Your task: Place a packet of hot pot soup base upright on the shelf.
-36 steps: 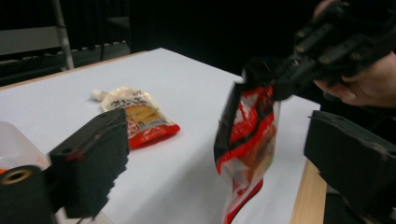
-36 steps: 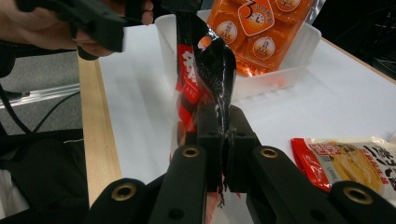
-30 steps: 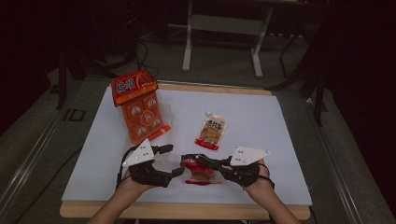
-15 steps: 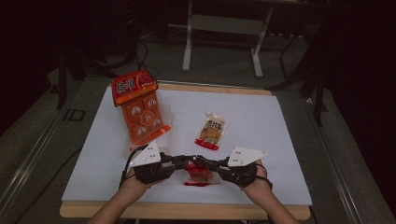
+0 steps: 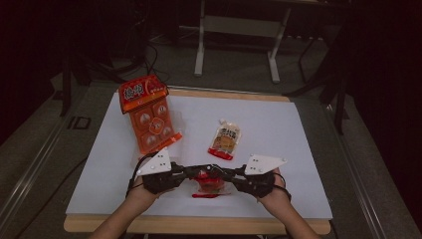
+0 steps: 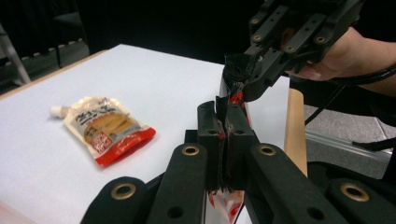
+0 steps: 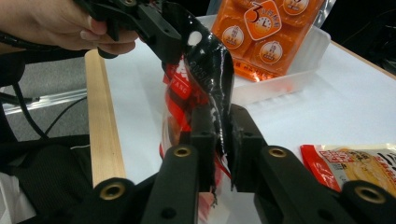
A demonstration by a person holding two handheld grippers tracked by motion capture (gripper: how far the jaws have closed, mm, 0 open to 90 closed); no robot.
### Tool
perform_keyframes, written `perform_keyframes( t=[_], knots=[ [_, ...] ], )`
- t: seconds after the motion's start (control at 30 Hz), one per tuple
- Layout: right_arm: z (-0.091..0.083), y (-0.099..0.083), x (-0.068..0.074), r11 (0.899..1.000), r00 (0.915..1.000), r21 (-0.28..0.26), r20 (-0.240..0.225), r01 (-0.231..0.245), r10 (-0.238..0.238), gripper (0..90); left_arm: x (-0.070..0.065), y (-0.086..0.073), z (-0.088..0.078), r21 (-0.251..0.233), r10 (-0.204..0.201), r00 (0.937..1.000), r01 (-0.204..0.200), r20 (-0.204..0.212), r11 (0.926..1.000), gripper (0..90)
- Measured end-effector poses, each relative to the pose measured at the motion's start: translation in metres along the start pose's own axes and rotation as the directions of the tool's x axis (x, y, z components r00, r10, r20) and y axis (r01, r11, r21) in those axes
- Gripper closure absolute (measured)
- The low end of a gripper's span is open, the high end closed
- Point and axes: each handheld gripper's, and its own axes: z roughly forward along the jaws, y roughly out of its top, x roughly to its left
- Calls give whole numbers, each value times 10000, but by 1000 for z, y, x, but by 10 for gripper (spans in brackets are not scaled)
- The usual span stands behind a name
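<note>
High view: the left claw (image 5: 191, 172) and right claw (image 5: 224, 174) face each other over the near tabletop (image 5: 298, 149), the red sachet (image 5: 209, 183) stretched between them. Left gripper view: jaws pinch the sachet's edge (image 6: 223, 140). Right gripper view: jaws, just eased slightly, clamp the film (image 7: 212, 93), long axis running claw to claw.

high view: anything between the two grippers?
Yes. A small red-and-black packet spans the gap between left gripper and right gripper, each shut on one edge; both gripper views confirm it.
</note>
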Motion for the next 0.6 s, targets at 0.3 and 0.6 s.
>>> perform_keyframes(
  t=[0.3,0.6],
  knots=[
    [-8,1,-4,9993,9996,-316,182,-194,200,630,5,9,-10,-497,118,9999,-122,-89,9987,884],
    [-15,-6,-7,9965,9986,-723,303,-412,435,372,19,23,-33,-709,538,9955,-594,-785,9957,880]
  ],
)
